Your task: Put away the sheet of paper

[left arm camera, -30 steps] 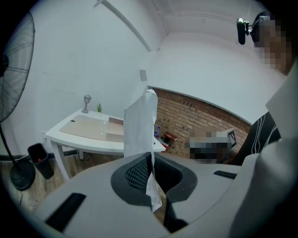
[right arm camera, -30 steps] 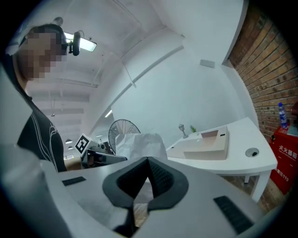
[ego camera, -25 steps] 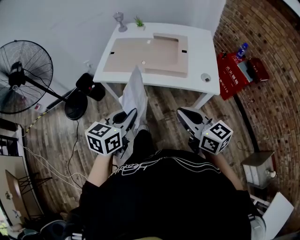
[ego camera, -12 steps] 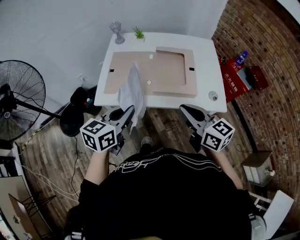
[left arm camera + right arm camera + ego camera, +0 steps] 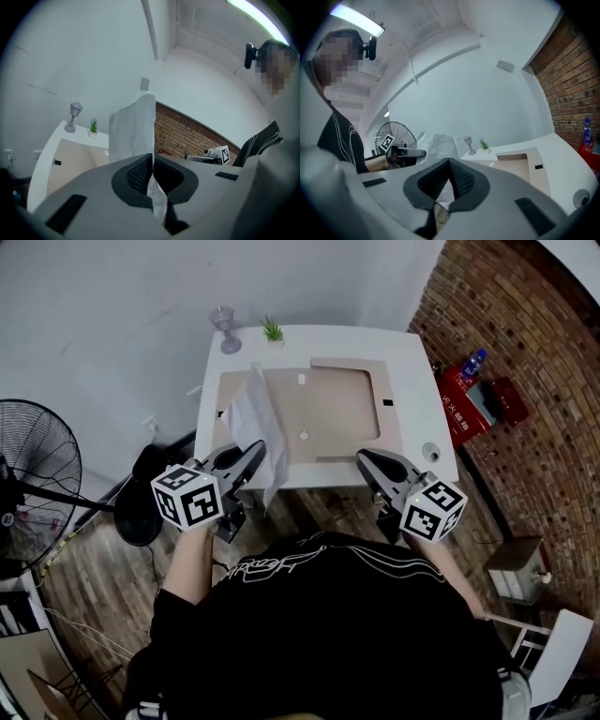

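Observation:
The white sheet of paper (image 5: 253, 418) stands up crumpled from my left gripper (image 5: 255, 451), which is shut on its lower edge. In the left gripper view the paper (image 5: 133, 131) rises out of the closed jaws of the left gripper (image 5: 153, 158). It hangs over the front left part of the white table (image 5: 417, 371), above the brown board (image 5: 328, 409). My right gripper (image 5: 364, 458) is at the table's front edge, to the right, shut with nothing in it; its tips (image 5: 449, 161) meet. The paper (image 5: 436, 140) also shows there, beyond the jaws.
A glass goblet (image 5: 223, 329) and a small potted plant (image 5: 273, 331) stand at the table's back left. A small round object (image 5: 430, 452) lies near the front right corner. A floor fan (image 5: 37, 474) is left, a red box (image 5: 469, 395) by the brick wall right.
The person has stepped up to the table. Both grippers, the left still holding the paper, have come from over the floor to the table's front edge.

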`<control>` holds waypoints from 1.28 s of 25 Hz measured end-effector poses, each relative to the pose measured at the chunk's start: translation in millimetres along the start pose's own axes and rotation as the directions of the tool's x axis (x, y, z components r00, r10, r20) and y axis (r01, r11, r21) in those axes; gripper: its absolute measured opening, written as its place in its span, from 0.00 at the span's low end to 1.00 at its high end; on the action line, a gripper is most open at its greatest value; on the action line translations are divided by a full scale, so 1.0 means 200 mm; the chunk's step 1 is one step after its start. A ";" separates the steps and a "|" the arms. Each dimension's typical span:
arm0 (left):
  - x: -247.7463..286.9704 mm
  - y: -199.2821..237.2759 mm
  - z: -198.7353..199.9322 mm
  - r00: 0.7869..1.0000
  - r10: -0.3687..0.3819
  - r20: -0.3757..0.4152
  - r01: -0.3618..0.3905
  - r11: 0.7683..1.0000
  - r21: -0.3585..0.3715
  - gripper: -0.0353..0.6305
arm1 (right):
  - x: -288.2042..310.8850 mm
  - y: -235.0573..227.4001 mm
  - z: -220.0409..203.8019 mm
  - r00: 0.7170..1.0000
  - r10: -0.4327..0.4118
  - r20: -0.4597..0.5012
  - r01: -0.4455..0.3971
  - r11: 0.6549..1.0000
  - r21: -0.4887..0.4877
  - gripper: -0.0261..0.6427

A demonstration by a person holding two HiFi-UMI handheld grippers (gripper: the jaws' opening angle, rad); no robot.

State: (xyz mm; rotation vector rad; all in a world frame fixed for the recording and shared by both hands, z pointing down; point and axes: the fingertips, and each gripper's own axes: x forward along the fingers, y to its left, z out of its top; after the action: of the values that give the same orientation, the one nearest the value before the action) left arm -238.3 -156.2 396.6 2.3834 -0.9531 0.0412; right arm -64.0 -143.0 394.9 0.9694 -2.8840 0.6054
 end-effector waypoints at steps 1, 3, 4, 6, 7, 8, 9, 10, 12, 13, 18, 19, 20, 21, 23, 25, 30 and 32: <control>0.01 0.02 0.02 1.000 -0.018 0.002 0.018 1.000 -0.010 0.10 | 0.02 -0.01 0.00 1.000 -0.011 0.002 0.011 1.000 0.004 0.04; 0.03 0.05 0.07 0.999 -0.048 0.007 0.049 0.999 -0.024 0.10 | 0.04 -0.04 -0.01 0.999 -0.034 0.005 0.034 0.999 0.013 0.04; 0.04 0.07 0.09 0.998 -0.060 0.007 0.060 0.998 -0.025 0.10 | 0.05 -0.06 -0.01 0.999 -0.046 0.006 0.046 0.999 0.017 0.04; 0.07 0.10 0.12 0.997 -0.081 0.006 0.081 0.997 -0.021 0.10 | 0.07 -0.09 -0.01 0.998 -0.070 0.010 0.069 0.997 0.022 0.04; 0.09 0.11 0.14 0.996 -0.093 0.007 0.093 0.995 -0.021 0.10 | 0.07 -0.10 0.00 0.997 -0.082 0.013 0.082 0.996 0.024 0.04; 0.11 0.12 0.16 0.994 -0.107 0.009 0.107 0.994 -0.026 0.10 | 0.07 -0.12 0.00 0.995 -0.095 0.015 0.095 0.995 0.027 0.04; 0.12 0.13 0.18 0.992 -0.124 0.013 0.125 0.992 -0.036 0.10 | 0.07 -0.14 0.00 0.994 -0.107 0.018 0.107 0.994 0.029 0.04; 0.14 0.13 0.21 0.989 -0.144 0.019 0.145 0.988 -0.047 0.10 | 0.08 -0.15 0.01 0.993 -0.116 0.022 0.115 0.993 0.030 0.04; 0.17 0.12 0.25 0.982 -0.185 0.034 0.187 0.980 -0.068 0.10 | 0.08 -0.17 0.03 0.991 -0.128 0.033 0.127 0.991 0.032 0.04; 0.18 0.11 0.27 0.978 -0.204 0.041 0.206 0.976 -0.075 0.10 | 0.08 -0.18 0.03 0.990 -0.136 0.036 0.134 0.990 0.035 0.04; 0.28 0.11 0.33 0.958 -0.277 0.081 0.286 0.949 -0.131 0.10 | 0.09 -0.25 0.02 0.986 -0.166 0.035 0.164 0.985 0.049 0.04; 0.30 0.12 0.34 0.954 -0.288 0.088 0.298 0.943 -0.147 0.10 | 0.08 -0.26 0.02 0.985 -0.171 0.035 0.169 0.984 0.053 0.04; 0.32 0.13 0.34 0.950 -0.296 0.094 0.308 0.938 -0.160 0.10 | 0.08 -0.27 0.02 0.983 -0.178 0.035 0.176 0.983 0.058 0.04; 0.34 0.14 0.34 0.948 -0.303 0.100 0.317 0.933 -0.171 0.10 | 0.08 -0.29 0.01 0.982 -0.185 0.033 0.183 0.981 0.062 0.04; 0.37 0.18 0.34 0.942 -0.316 0.108 0.332 0.923 -0.196 0.10 | 0.09 -0.31 0.01 0.981 -0.194 0.031 0.191 0.979 0.068 0.04; 0.41 0.24 0.31 0.937 -0.333 0.105 0.349 0.906 -0.241 0.10 | 0.10 -0.34 0.01 0.980 -0.198 0.029 0.195 0.978 0.073 0.04; 0.50 0.47 0.16 0.951 -0.307 0.037 0.301 0.892 -0.337 0.10 | 0.15 -0.38 -0.03 0.980 -0.199 0.014 0.197 0.976 0.094 0.04; 0.52 0.59 0.10 0.964 -0.265 -0.004 0.246 0.900 -0.359 0.10 | 0.16 -0.41 -0.03 0.980 -0.197 0.010 0.195 0.976 0.097 0.04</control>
State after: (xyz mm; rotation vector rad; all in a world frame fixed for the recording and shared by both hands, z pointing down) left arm -239.9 -300.5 461.4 2.1344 -0.5581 -0.1564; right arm -43.2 -218.4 435.0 1.2610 -2.7513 0.7255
